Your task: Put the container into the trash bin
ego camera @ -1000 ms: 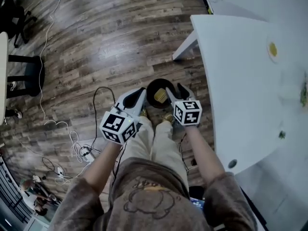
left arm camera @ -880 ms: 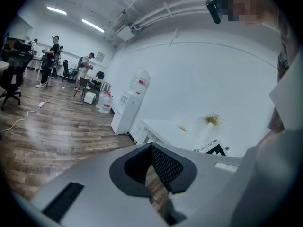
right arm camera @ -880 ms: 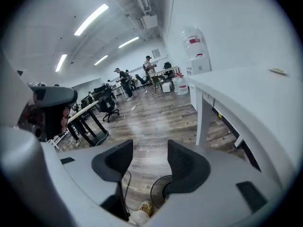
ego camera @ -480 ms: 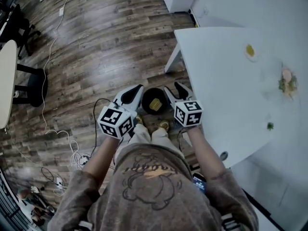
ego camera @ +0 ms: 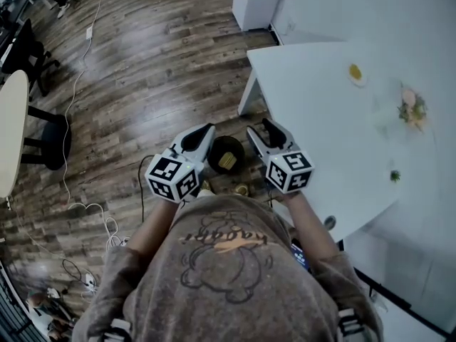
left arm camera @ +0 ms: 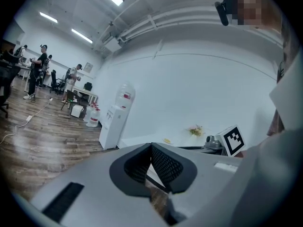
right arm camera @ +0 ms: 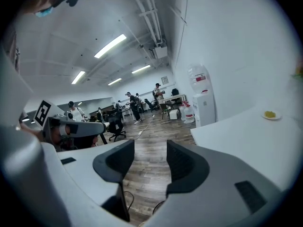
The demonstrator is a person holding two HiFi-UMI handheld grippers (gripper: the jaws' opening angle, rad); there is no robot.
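A black round trash bin [ego camera: 226,154] stands on the wood floor by my feet, with a yellowish container [ego camera: 227,162] lying inside it. Both grippers hang well above the bin, one on each side. My left gripper [ego camera: 206,130] is to the bin's left; in the left gripper view its pads [left arm camera: 163,164] meet at the tips, with nothing between them. The right gripper [ego camera: 260,127] is to the bin's right. Its jaws stand apart in the right gripper view [right arm camera: 150,156], and only floor shows in the gap.
A white table [ego camera: 328,127] fills the right side, bearing a small yellow item [ego camera: 355,72], some food [ego camera: 412,107] and a green bit [ego camera: 395,176]. A water dispenser [right arm camera: 202,103] stands by the wall. Cables [ego camera: 85,206] trail over the floor at left near a black stool [ego camera: 50,135]. People stand far off.
Both grippers have risen away from the bin, which now looks smaller and farther below. The container stays inside the bin. More of the table has come into view.
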